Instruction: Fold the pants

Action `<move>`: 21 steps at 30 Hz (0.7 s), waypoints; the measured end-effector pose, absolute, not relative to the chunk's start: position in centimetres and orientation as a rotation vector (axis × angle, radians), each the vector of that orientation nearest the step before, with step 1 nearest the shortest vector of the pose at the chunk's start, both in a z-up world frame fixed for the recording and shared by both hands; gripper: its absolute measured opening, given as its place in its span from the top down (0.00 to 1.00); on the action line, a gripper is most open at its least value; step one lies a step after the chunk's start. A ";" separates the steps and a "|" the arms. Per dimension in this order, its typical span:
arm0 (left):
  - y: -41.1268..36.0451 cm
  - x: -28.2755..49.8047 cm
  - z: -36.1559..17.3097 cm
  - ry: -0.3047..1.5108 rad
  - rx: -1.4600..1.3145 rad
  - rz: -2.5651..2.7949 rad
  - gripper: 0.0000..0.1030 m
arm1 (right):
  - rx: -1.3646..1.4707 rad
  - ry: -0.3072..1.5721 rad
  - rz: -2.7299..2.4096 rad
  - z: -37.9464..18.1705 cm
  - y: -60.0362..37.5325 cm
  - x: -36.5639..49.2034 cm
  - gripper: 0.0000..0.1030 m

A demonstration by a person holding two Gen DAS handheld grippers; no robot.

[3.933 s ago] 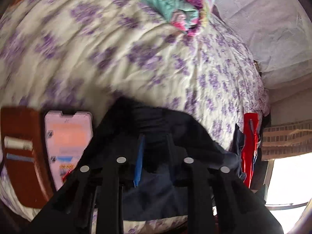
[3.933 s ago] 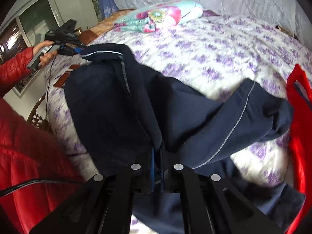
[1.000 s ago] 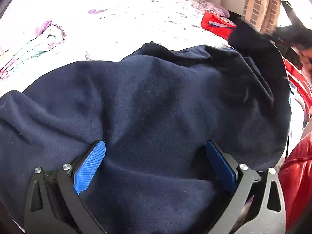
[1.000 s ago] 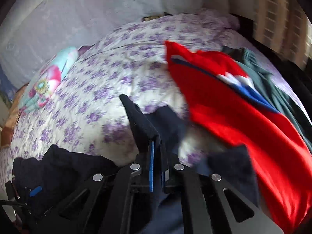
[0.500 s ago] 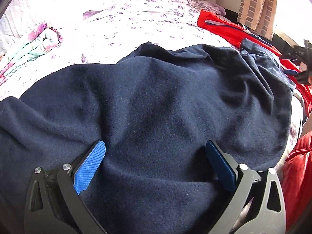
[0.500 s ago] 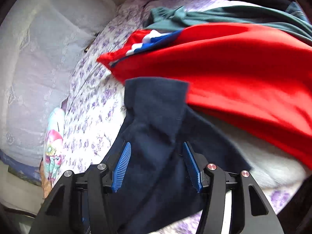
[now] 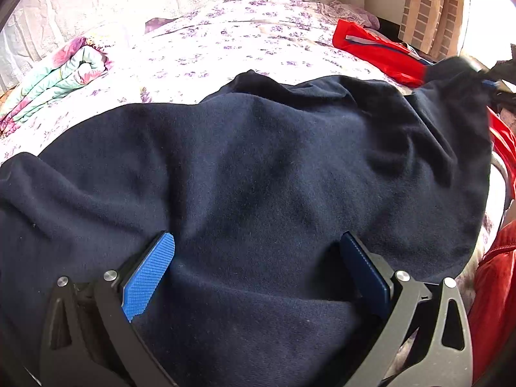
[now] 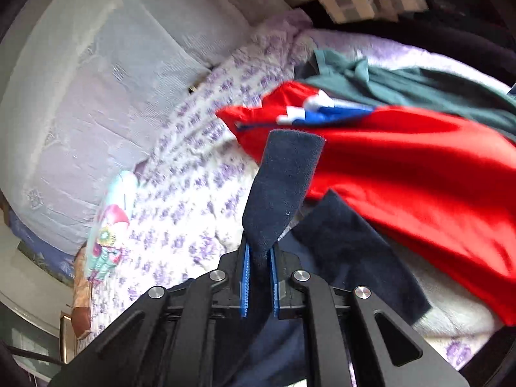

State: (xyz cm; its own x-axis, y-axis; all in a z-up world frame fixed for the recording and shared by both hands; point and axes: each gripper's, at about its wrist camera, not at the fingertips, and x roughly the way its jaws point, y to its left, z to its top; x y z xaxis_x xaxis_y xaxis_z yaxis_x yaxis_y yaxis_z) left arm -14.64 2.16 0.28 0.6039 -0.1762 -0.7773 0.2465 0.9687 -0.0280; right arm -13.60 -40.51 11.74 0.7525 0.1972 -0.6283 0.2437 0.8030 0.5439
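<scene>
While right gripper pinches pants, hem blurred

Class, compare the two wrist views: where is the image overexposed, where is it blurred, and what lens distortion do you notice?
Left wrist view: the floral bedsheet is washed out by strong light, while the navy pants stay sharp. Right wrist view: evenly lit but motion-blurred, smearing the red garment and the sheet's print; the pants strip in the shut jaws is clearer. Both views: fisheye bulging, dark rounded corners.
</scene>
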 end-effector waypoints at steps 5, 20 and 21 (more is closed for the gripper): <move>2.2 -14.7 0.3 0.886 0.083 -0.250 0.04 | 0.743 0.875 -0.204 6.3 -44.0 -17.5 0.89; 2.2 -14.8 0.3 0.879 0.079 -0.248 0.04 | 0.976 0.824 -0.225 1.8 -45.9 -19.2 0.60; 2.1 -14.7 0.3 0.880 0.079 -0.247 0.04 | 0.971 0.824 -0.206 1.7 -45.7 -18.6 0.63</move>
